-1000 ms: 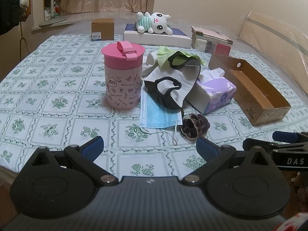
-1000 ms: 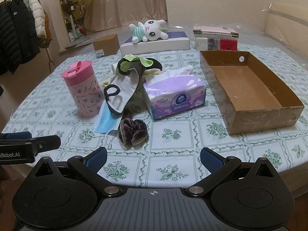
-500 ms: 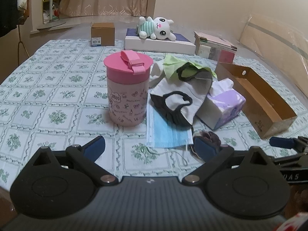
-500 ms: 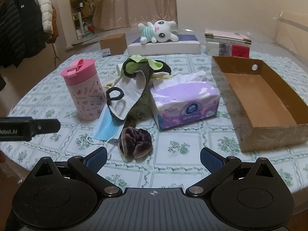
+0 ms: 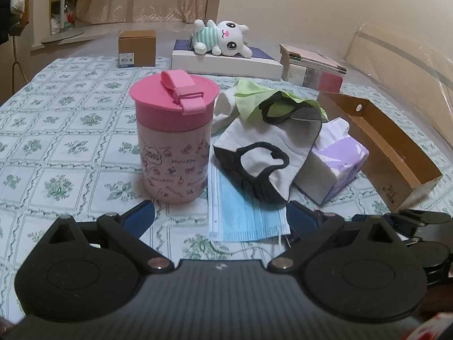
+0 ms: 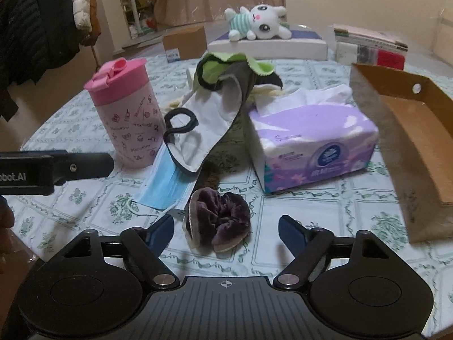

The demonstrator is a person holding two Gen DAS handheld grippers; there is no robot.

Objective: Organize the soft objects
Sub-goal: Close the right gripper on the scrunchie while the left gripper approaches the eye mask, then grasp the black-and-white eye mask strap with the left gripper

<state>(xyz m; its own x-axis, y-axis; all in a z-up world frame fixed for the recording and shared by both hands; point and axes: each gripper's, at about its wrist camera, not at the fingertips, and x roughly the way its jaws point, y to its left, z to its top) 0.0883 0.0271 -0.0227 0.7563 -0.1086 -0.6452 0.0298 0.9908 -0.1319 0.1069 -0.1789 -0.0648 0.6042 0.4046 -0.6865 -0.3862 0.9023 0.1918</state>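
Two grippers are mine, and both stand with jaws spread wide and nothing between them. My left gripper (image 5: 220, 215) hangs low over the tablecloth (image 5: 56, 153), its tips flanking the near edge of the blue surgical mask (image 5: 243, 215), which lies flat at twelve o'clock from me. At eleven o'clock, just beside the mask, stands the pink lidded cup (image 5: 175, 138), upright. A grey-and-white cloth mask with black ear loops (image 5: 263, 153) lies over the far end of the blue one and leans up against the purple tissue box (image 5: 337, 167) at one o'clock. A green cloth (image 5: 254, 96) sits on top of the pile behind it. At two o'clock, the open cardboard box (image 5: 396, 153) stands near the tissues.

My right gripper (image 6: 226, 228) hovers with the dark purple scrunchie (image 6: 218, 221) at twelve o'clock, between the spread tips and touching neither. From here the blue mask sits at eleven o'clock, one corner just beside the scrunchie. The tissue box is at one o'clock and the cardboard box at three, with bare brown floor showing inside. At the far rim, at twelve o'clock, a white plush toy (image 6: 257, 22) lies on a flat white box (image 6: 269, 46).
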